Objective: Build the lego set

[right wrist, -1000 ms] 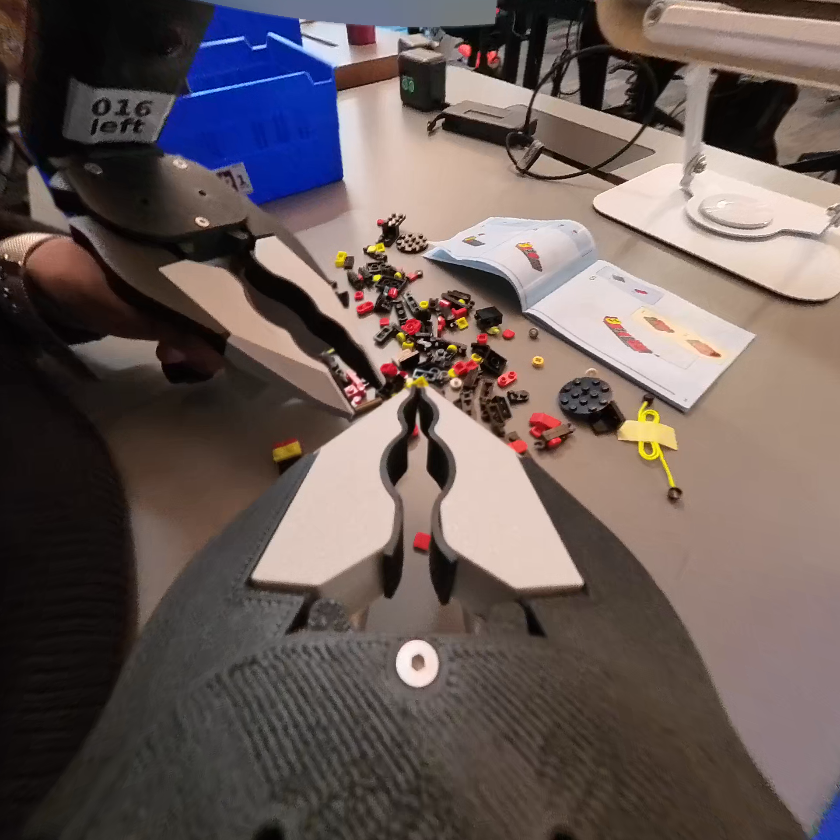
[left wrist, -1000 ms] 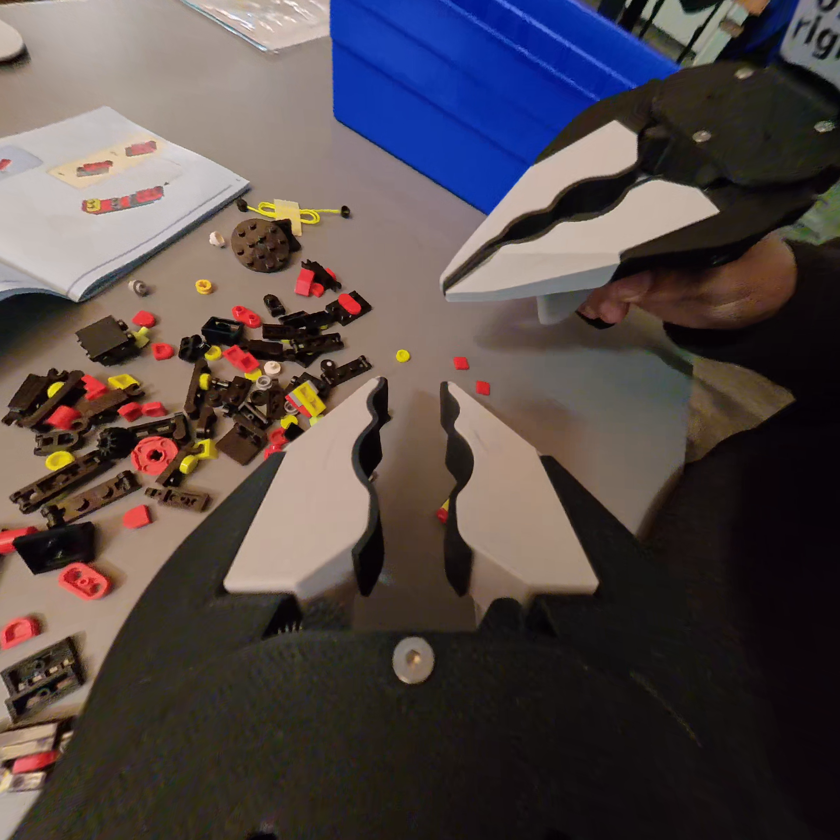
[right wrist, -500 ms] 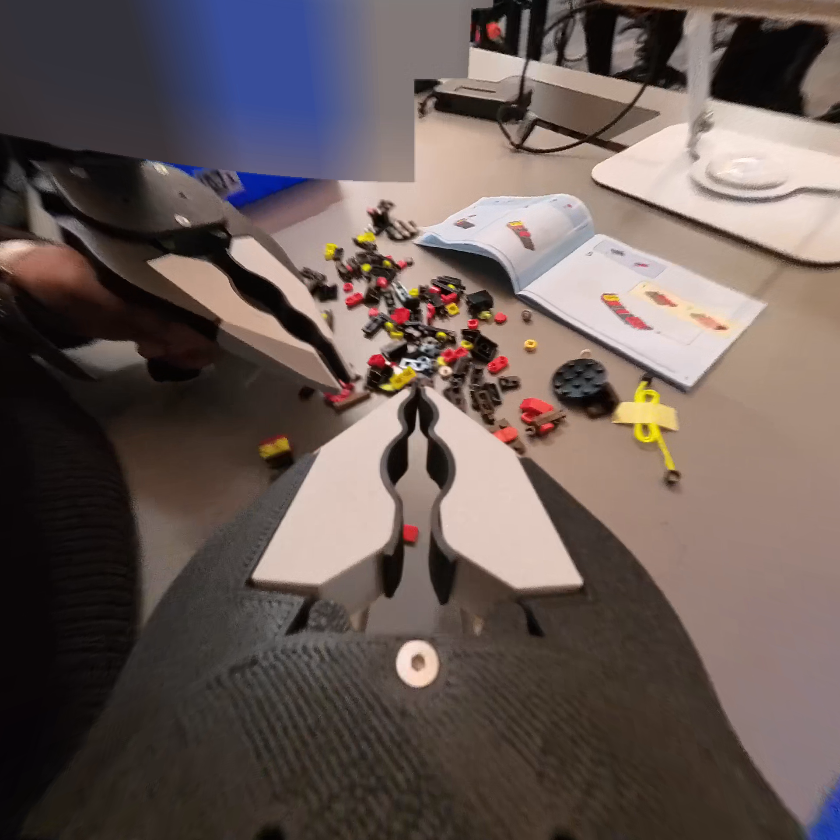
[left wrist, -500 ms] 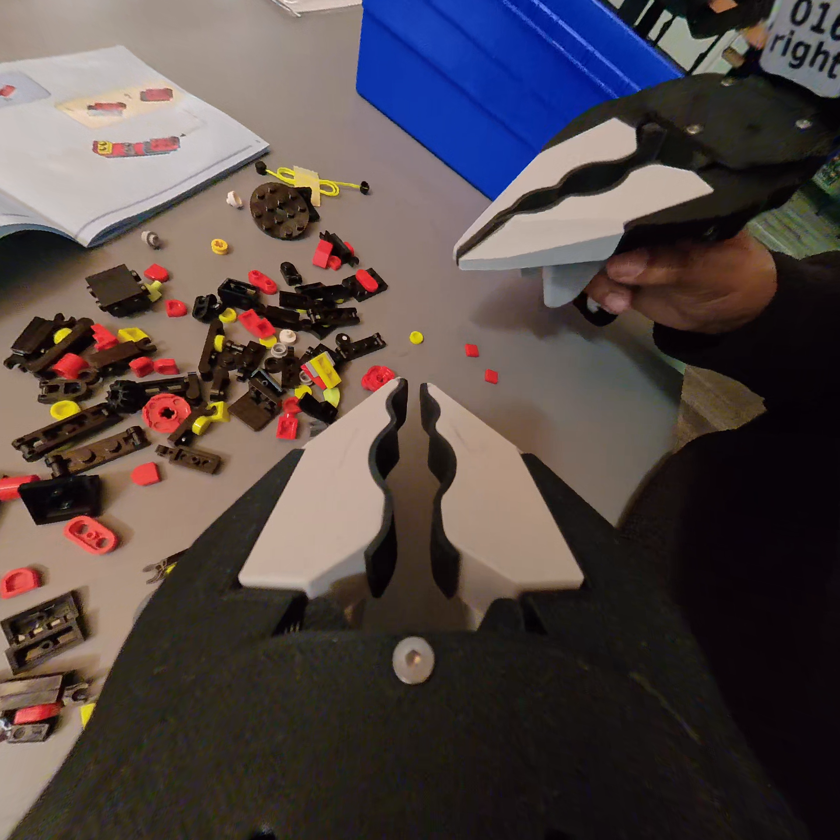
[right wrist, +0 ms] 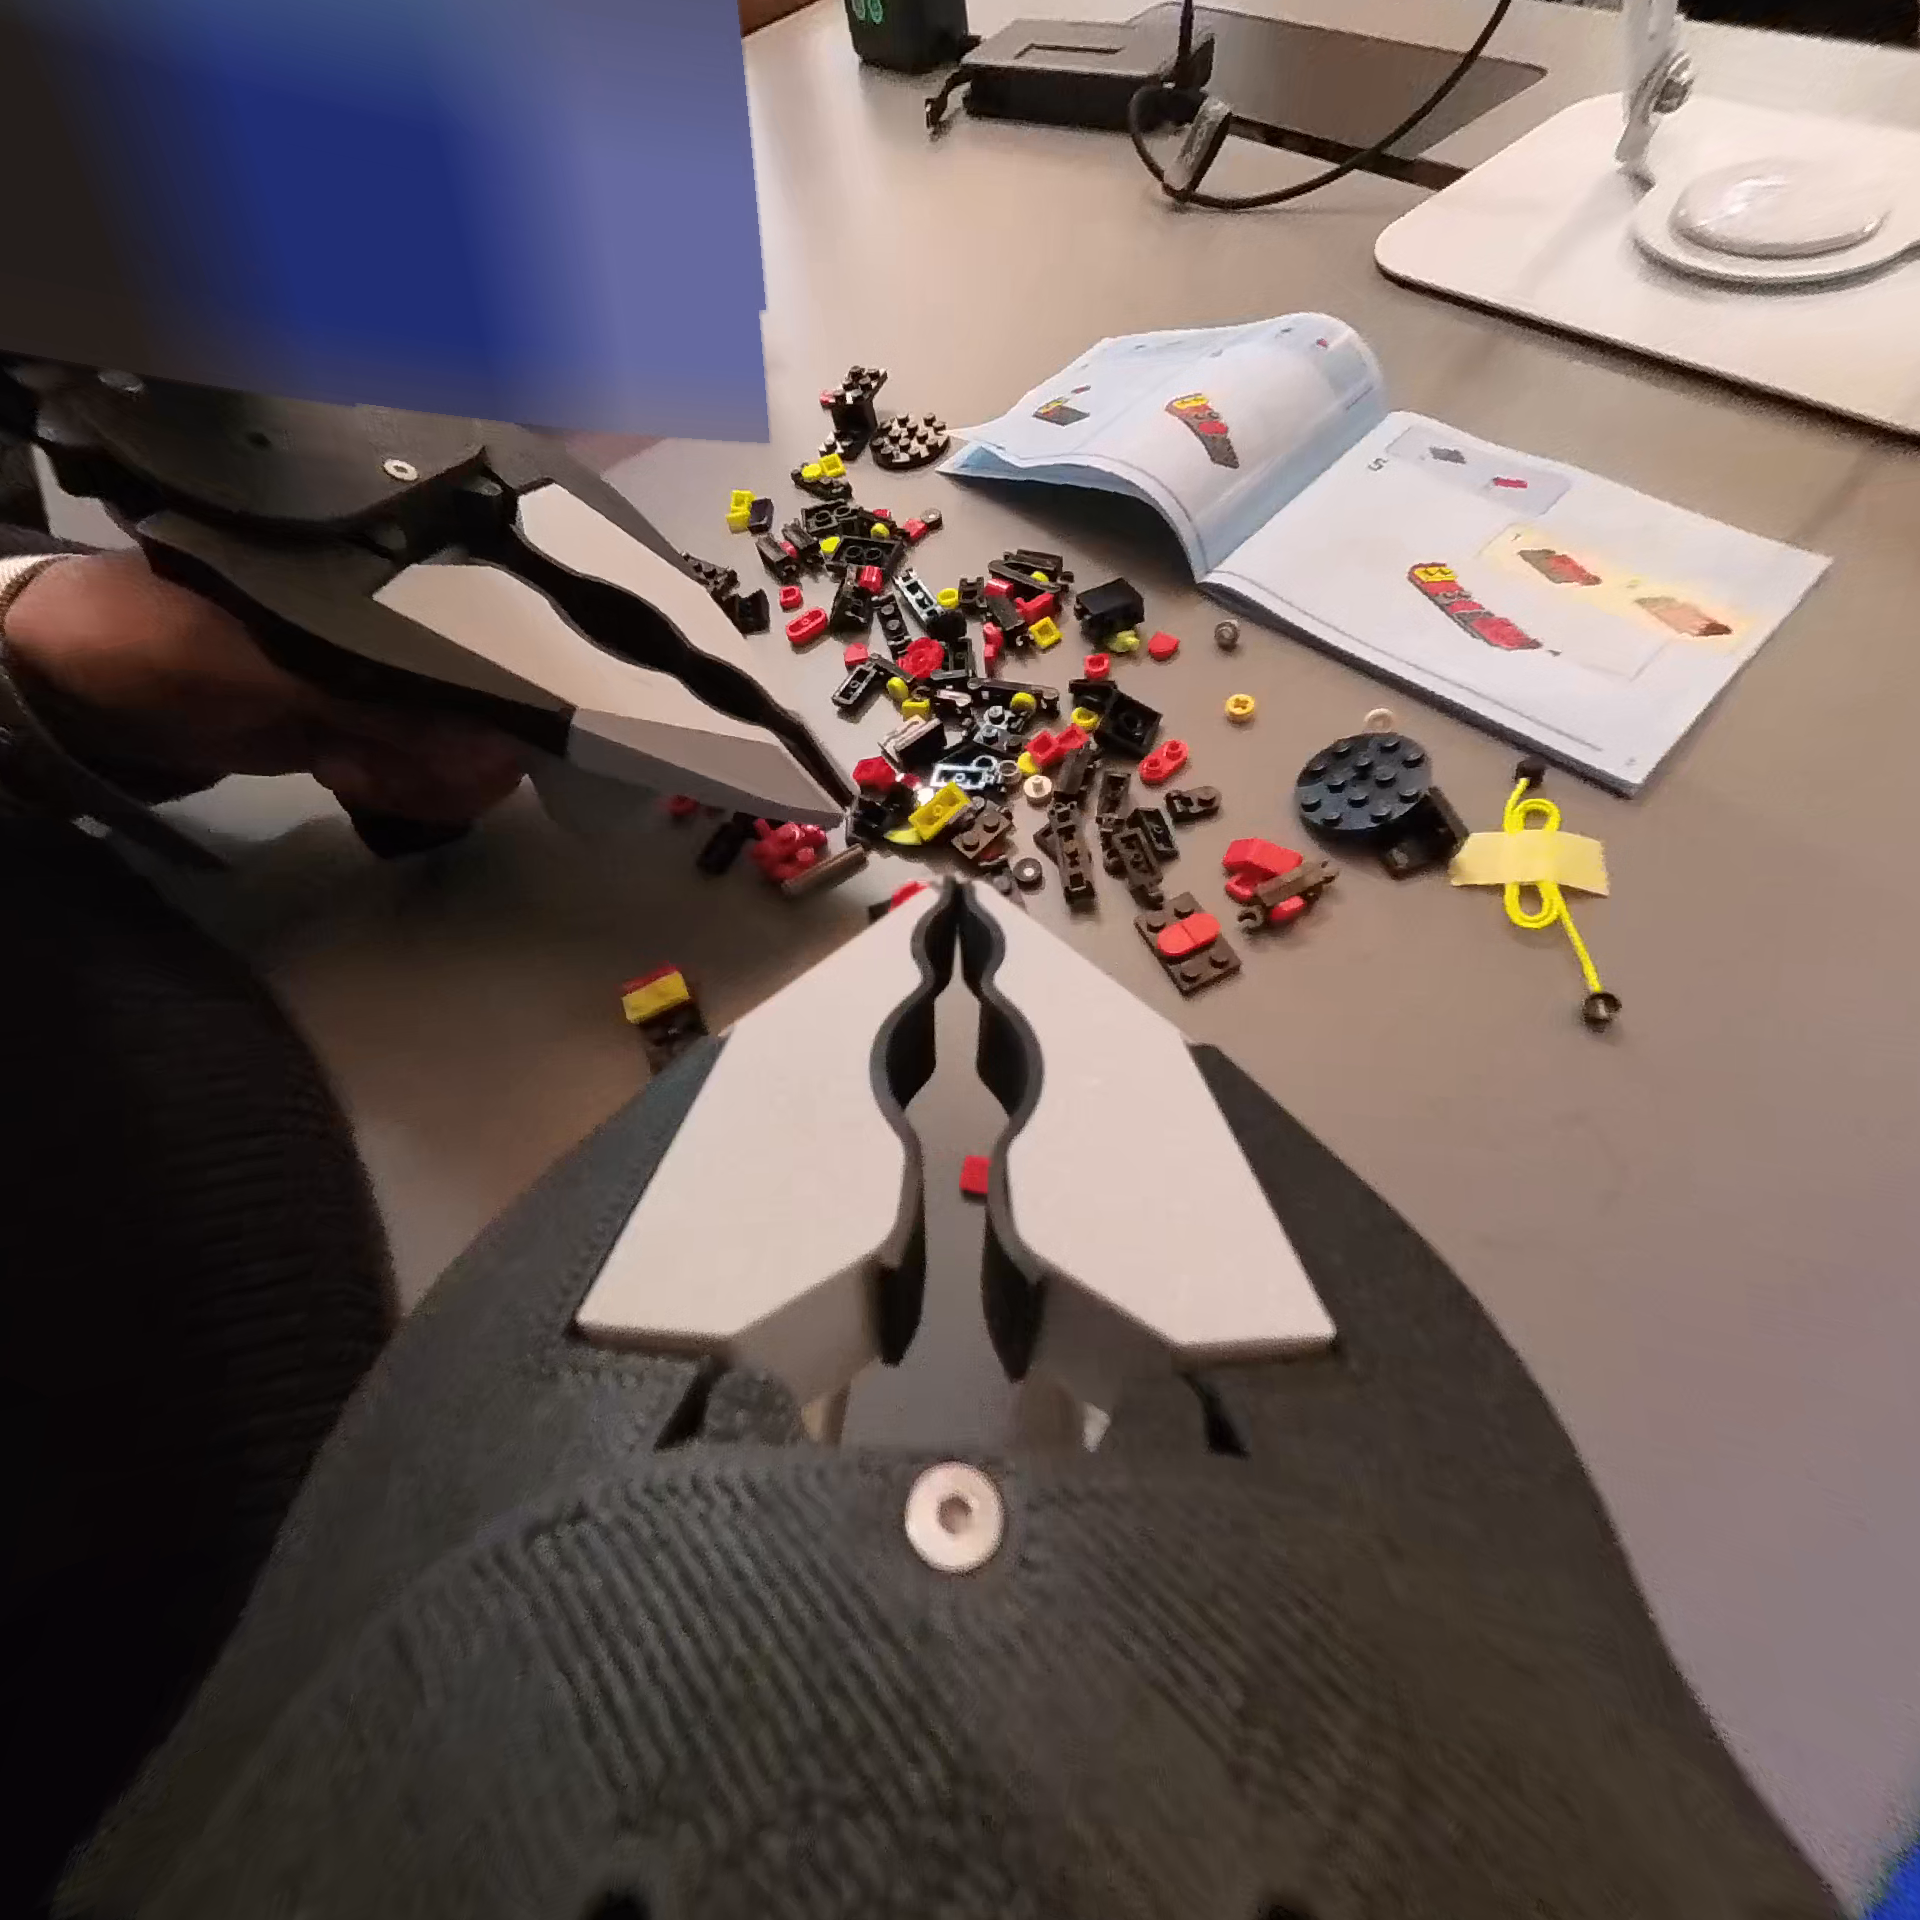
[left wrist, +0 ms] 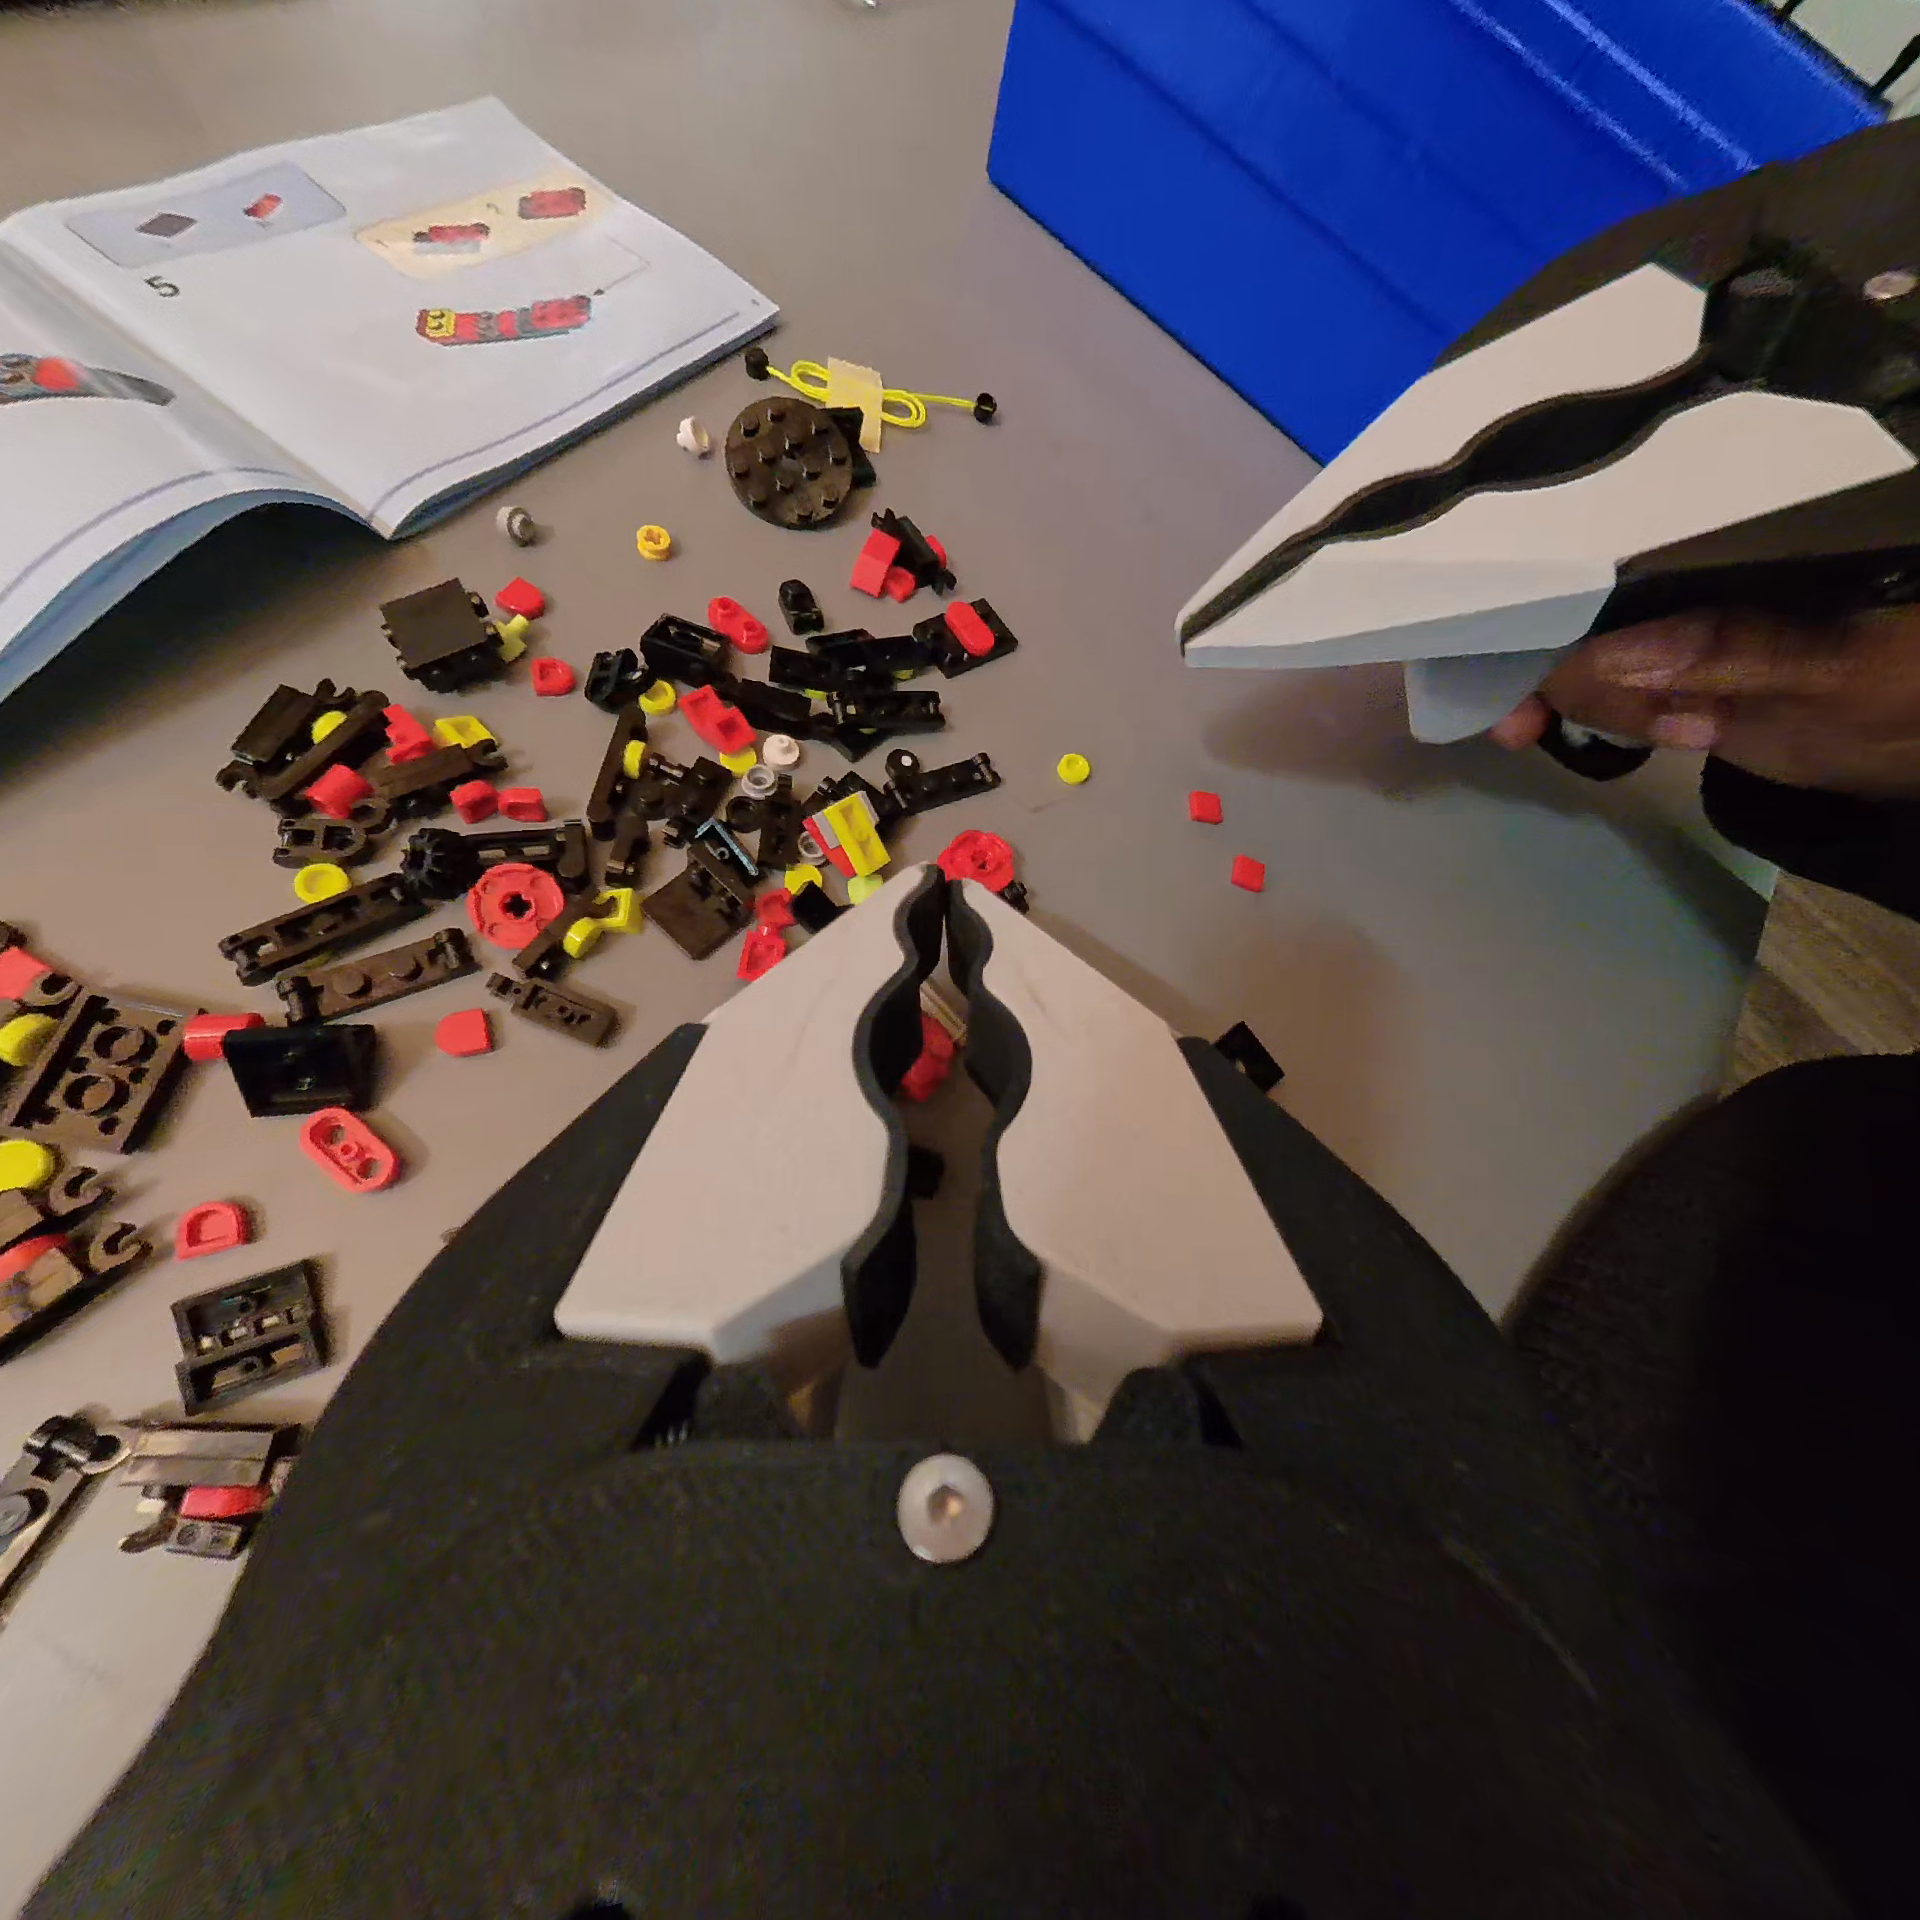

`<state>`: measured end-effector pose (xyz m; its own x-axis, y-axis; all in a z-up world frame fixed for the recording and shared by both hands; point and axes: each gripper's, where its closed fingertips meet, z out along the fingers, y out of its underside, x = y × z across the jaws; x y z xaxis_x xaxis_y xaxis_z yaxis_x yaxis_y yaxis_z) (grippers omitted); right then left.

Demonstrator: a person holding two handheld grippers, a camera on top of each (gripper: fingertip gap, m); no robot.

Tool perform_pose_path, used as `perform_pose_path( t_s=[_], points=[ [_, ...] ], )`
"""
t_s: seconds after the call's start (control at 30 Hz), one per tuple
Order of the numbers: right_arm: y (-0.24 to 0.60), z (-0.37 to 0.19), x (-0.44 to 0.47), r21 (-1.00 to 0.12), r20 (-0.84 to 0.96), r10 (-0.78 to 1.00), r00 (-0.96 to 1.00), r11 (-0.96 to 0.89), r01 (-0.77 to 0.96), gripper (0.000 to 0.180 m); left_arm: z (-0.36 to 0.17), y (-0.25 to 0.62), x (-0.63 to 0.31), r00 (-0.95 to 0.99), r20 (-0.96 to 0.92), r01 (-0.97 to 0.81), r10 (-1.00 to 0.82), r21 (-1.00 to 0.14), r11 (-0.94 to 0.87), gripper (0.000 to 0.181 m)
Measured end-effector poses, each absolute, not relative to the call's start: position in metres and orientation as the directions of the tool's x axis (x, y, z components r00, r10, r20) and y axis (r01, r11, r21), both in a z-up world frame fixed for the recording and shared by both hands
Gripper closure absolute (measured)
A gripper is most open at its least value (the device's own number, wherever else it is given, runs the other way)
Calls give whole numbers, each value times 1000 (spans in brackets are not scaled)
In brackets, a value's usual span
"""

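A pile of loose black, red and yellow lego pieces (left wrist: pixel 675 748) lies on the grey table (left wrist: pixel 1403 935); it also shows in the right wrist view (right wrist: pixel 987 707). My left gripper (left wrist: pixel 943 883) is low at the near edge of the pile, jaws closed at the tips, with a red piece (left wrist: pixel 928 1060) on the table under the fingers. In the right wrist view the left gripper (right wrist: pixel 844 816) has its tips just over a red cluster (right wrist: pixel 784 844). My right gripper (right wrist: pixel 956 891) is shut and empty, held above the table to the right (left wrist: pixel 1190 636).
An open instruction booklet (left wrist: pixel 343 301) lies behind the pile. A black round plate (left wrist: pixel 795 462) and a taped yellow string (left wrist: pixel 873 395) lie beside it. A blue bin (left wrist: pixel 1351 177) stands at the back right. A small yellow-and-black assembly (right wrist: pixel 660 1003) sits apart. A white stand base (right wrist: pixel 1662 239) is far right. There is about 6 centimetres between the tips of the two grippers. The black round plate (left wrist: pixel 795 462) sits 11 centimetres or so from the ends of my right fingers. It is also in sight in the right wrist view (right wrist: pixel 1337 770).
My left gripper has closed from open and moved forward and down to the near edge of the pile. The right gripper stayed shut and shifted slightly.
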<state>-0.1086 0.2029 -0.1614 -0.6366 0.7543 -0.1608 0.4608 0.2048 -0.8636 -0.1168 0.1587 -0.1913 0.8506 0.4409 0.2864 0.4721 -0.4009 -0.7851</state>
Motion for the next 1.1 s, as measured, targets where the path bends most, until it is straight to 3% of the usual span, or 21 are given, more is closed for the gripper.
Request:
perform_pose_path(
  t_s=[0.4, 0.67, 0.93, 1.1],
  points=[
    [206, -156, -112, -887, -92, 772, -629, 223, 404, 180, -190, 159, -115, 866, 259, 442, 428, -797, -411, 181],
    [215, -153, -118, -891, -163, 793, -587, 138, 433, 180, -186, 163, -110, 868, 299, 453, 396, -801, -390, 181],
    [220, -156, -127, -902, -23, 852, -523, 208, 379, 180, -190, 162, -111, 881, 219, 406, 420, -807, -430, 181],
    [223, -161, -126, -885, -65, 847, -528, 196, 422, 178, -189, 164, -107, 889, 220, 396, 402, -810, -433, 181]
  ],
)
